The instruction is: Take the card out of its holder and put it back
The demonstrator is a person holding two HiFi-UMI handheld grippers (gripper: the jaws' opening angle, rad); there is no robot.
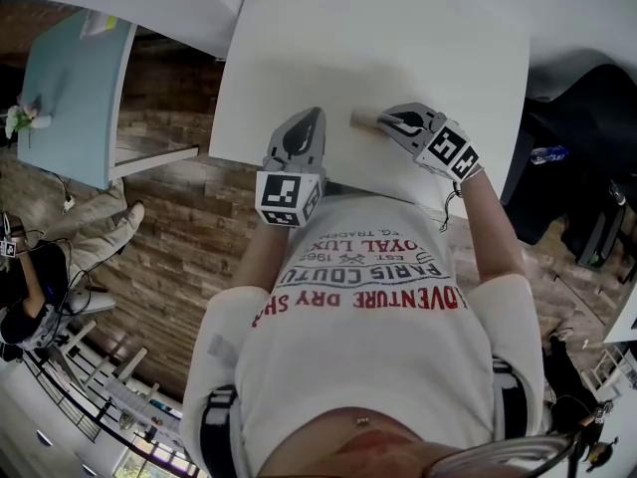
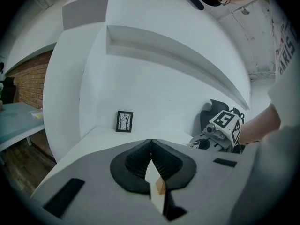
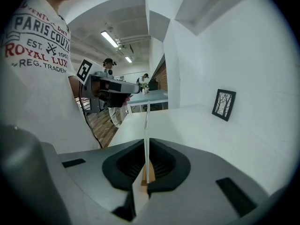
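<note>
White card point(image 3: 146, 121) edge-on between clenched right gripper point(image 3: 146, 143) fingers, hidden in head view, left gripper point(image 2: 151, 141) closed tight

We see a broad white surface point(image 1: 299, 58) with a small black-framed picture of bare trees point(image 2: 124, 121) standing at its far edge against the white wall. To one side there is a light blue table point(image 1: 70, 88) carrying a little bunch of flowers point(image 1: 22, 118), over a wood-plank floor point(image 1: 179, 227) and near a brick wall point(image 2: 30, 78). We also make out a white T-shirt with red and grey lettering point(image 1: 368, 337), a plastic bottle point(image 1: 547, 154) down by the surface's right side, and strip lights point(image 3: 108, 39) on the ceiling.
</note>
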